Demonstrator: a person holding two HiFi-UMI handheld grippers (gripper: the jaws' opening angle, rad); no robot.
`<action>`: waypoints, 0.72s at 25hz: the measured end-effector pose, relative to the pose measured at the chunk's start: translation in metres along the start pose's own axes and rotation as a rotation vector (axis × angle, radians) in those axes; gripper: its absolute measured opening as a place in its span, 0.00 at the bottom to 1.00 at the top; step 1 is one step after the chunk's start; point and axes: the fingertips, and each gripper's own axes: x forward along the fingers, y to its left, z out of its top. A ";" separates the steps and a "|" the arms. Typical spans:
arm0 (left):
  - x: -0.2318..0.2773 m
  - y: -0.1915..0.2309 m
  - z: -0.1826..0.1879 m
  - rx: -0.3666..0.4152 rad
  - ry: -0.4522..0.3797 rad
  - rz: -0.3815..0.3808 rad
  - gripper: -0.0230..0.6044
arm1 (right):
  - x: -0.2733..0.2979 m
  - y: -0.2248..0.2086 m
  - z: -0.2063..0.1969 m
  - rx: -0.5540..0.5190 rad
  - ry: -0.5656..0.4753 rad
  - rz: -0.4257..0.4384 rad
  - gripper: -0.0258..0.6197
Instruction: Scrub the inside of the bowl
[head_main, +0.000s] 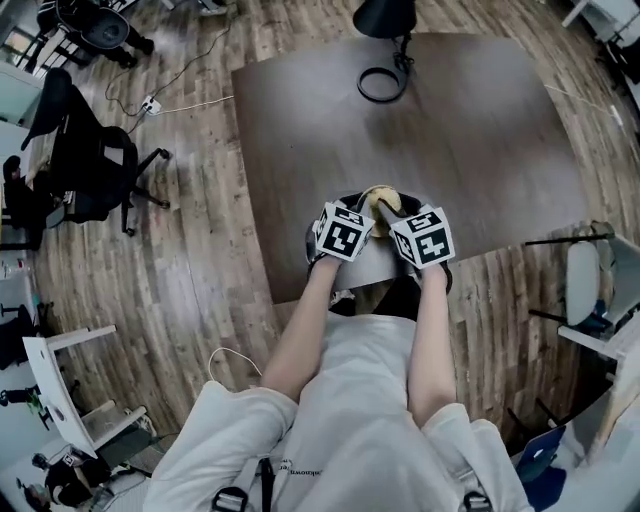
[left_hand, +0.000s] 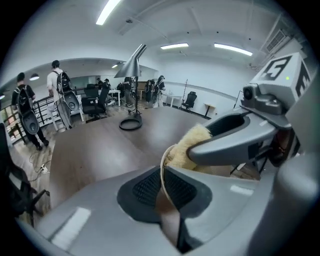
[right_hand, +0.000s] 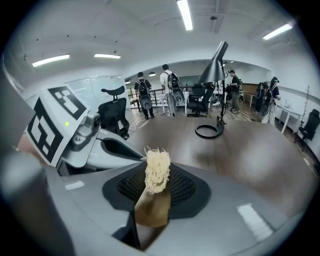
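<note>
Left gripper (left_hand: 164, 191) jaws are clamped on the bowl's (left_hand: 161, 174) thin rim, at the counter's (head_main: 450, 130) near edge. Right gripper (right_hand: 152, 196) jaws pinch a fibrous scrub pad (right_hand: 156, 172) just beside that rim. Bowl judged light, rigid and probably slippery; the rim is the sound hold. Its inside is hidden beneath both grippers.

No readable text, number, brand or sign is being shown in any view.

- Left marker cube (head_main: 343, 232) and right marker cube (head_main: 423, 238): only black-and-white square patterns are being displayed, no letters or digits.
- White shirt (head_main: 360, 400): a faint line of small print is being seen near the hem in the head view, but it is too small to be read.
</note>
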 end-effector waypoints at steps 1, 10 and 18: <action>-0.003 0.002 -0.001 0.016 -0.003 0.000 0.07 | 0.004 0.005 0.007 0.002 -0.019 0.005 0.26; -0.034 0.037 -0.005 -0.114 -0.040 -0.003 0.07 | 0.027 0.029 0.032 -0.093 -0.043 0.008 0.24; -0.039 0.059 0.000 -0.183 -0.078 0.012 0.06 | 0.027 0.024 0.040 -0.126 -0.046 -0.026 0.23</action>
